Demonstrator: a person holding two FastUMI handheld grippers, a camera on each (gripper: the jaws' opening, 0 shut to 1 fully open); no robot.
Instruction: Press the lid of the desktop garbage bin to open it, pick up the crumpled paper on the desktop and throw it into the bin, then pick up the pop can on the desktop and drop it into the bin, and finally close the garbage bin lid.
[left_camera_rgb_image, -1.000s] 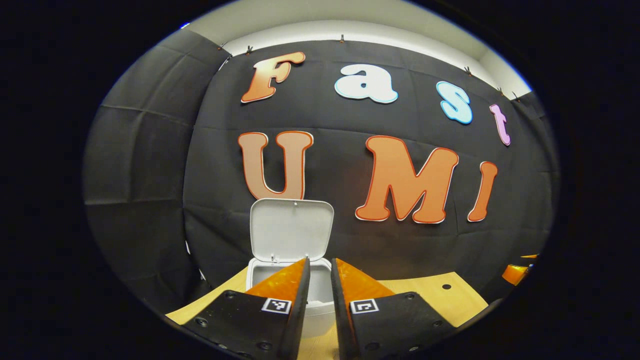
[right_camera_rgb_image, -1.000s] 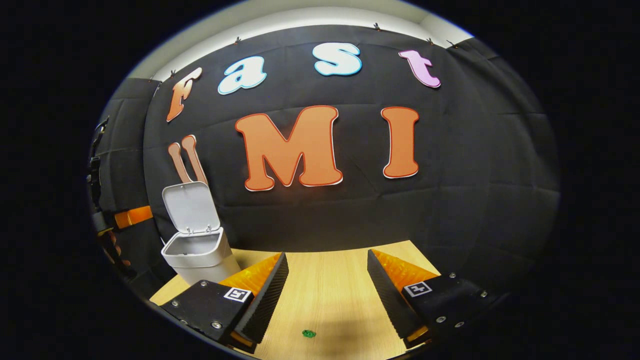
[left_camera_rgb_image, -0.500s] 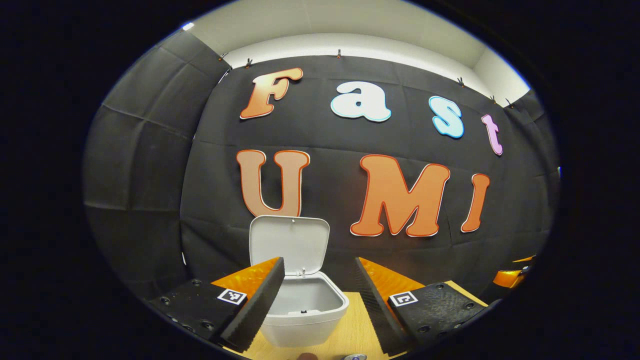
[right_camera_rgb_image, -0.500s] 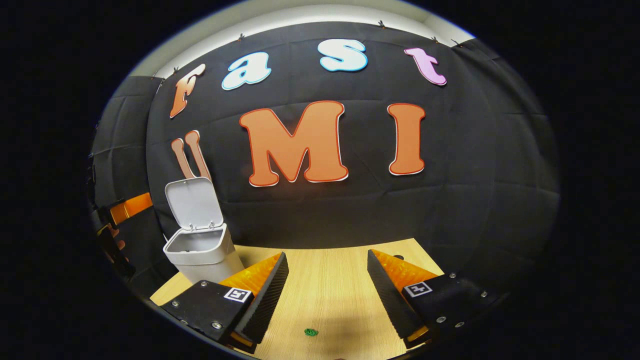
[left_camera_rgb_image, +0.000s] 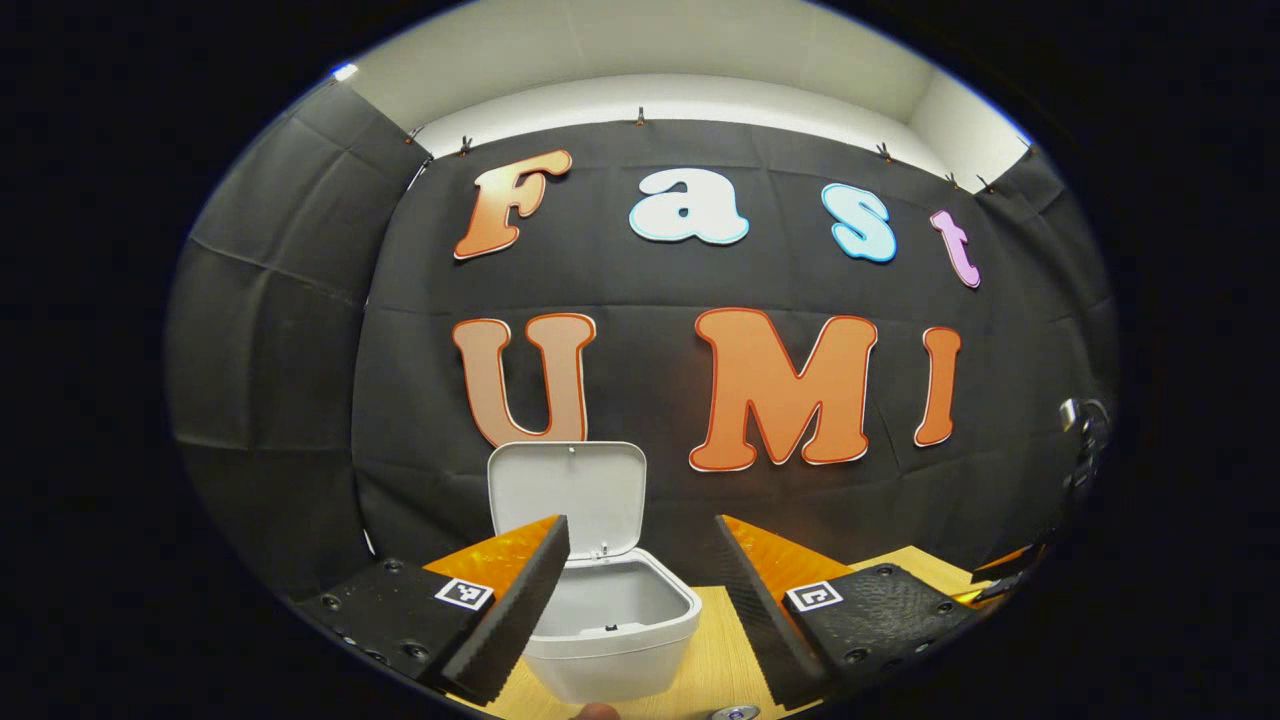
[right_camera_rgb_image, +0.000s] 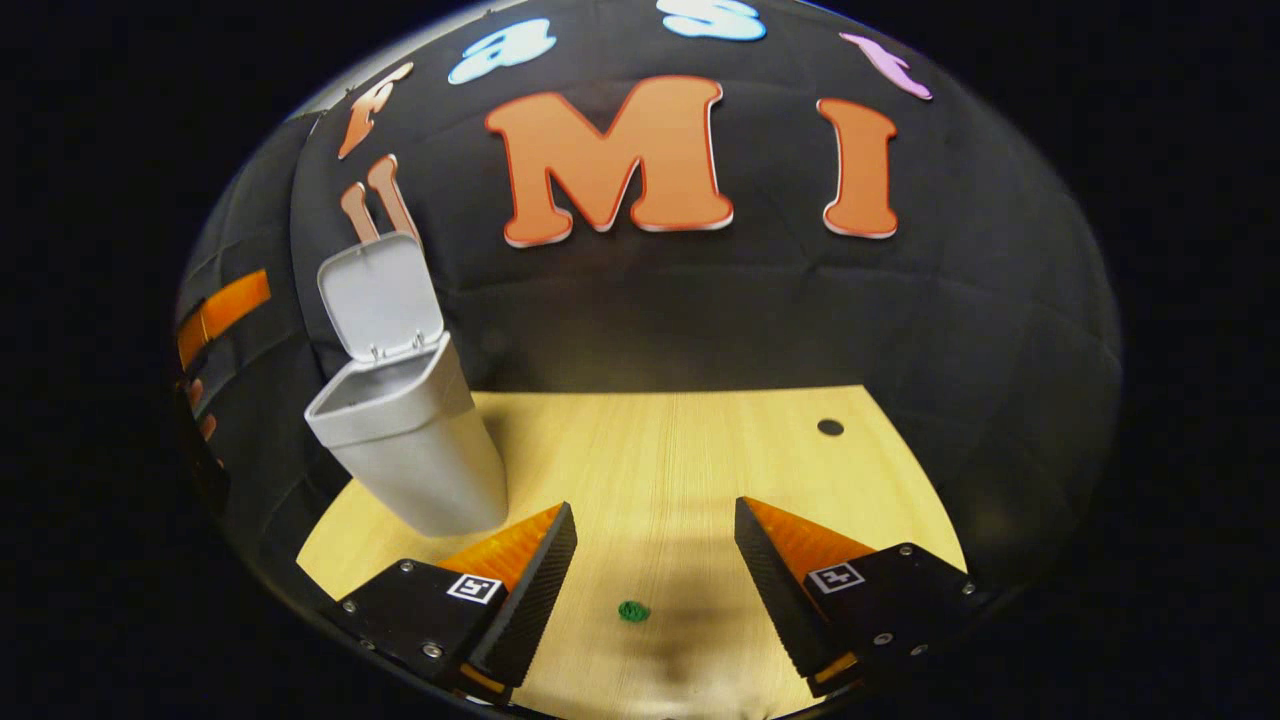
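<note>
light wood-grain table (right_camera_rgb_image: 690, 450), booth wall running along its far edge. white garbage bin (right_camera_rgb_image: 405, 440) standing upright near the far left corner, lid (right_camera_rgb_image: 380, 295) raised. small dark round hole (right_camera_rgb_image: 830, 427) close to the far right corner. tiny green scrap (right_camera_rgb_image: 633, 610) lying flat toward the near edge, well apart from the bin.

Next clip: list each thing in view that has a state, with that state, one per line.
Garbage bin: upright on the table, open, no contents visible inside.
Bin lid: raised, standing up behind the opening.
Left gripper: jaws open, holding nothing, in front of the bin.
Right gripper: jaws open, holding nothing, above the table.
</note>
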